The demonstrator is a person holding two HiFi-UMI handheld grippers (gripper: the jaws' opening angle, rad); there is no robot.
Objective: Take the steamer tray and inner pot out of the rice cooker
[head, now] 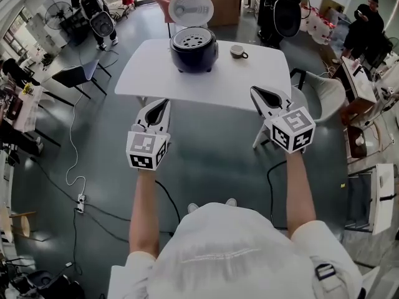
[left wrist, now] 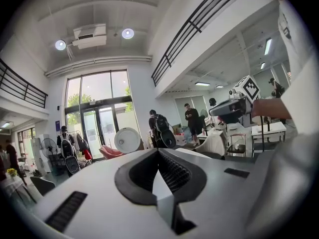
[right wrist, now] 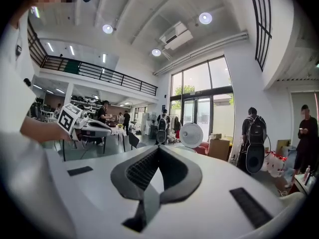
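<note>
A dark rice cooker (head: 194, 53) stands at the far side of the white table (head: 149, 73) with its white lid (head: 191, 9) raised. A grey perforated steamer tray (head: 192, 40) sits in its mouth and hides the inner pot. My left gripper (head: 163, 102) hovers shut and empty just short of the table's near edge, left of centre. My right gripper (head: 254, 90) is shut and empty near the front right edge. In the left gripper view the raised lid (left wrist: 127, 140) shows beyond the closed left gripper (left wrist: 158, 150). The right gripper view shows that lid (right wrist: 191, 135) past the closed right gripper (right wrist: 159, 147).
A cup (head: 237, 52) stands on the table right of the cooker. A white chair (head: 327, 95) is by the table's right end and a black chair (head: 72, 76) at its left. Cables and a power strip (head: 81, 201) lie on the floor. People stand at the back.
</note>
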